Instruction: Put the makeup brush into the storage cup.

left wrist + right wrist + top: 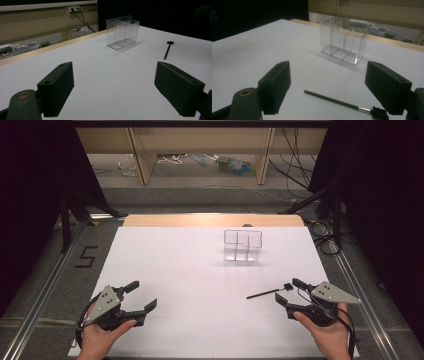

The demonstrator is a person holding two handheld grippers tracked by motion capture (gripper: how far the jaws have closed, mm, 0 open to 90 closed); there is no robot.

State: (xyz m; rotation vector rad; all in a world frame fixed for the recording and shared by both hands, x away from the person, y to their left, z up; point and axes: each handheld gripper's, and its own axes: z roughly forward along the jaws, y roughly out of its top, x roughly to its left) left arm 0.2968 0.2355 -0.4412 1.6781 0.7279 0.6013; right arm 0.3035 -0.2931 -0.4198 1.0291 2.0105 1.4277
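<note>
A clear plastic organiser box [242,245] [122,32] [344,40] with several compartments stands upright on the white table top [200,275], right of centre toward the far edge. A thin black brush [270,291] [168,49] [342,102] with a bristled head lies flat at the front right. My right gripper [289,292] [334,91] is open just right of the brush head, its jaws standing either side of the brush without touching it. My left gripper [141,296] [117,92] is open at the front left, with nothing between its jaws.
A wooden strip [212,220] borders the table's far edge. Beyond it are shelf legs [142,157] and cables on the floor. A black "5" mark [86,256] sits on the floor at the left, and metal rails [367,305] run along both sides.
</note>
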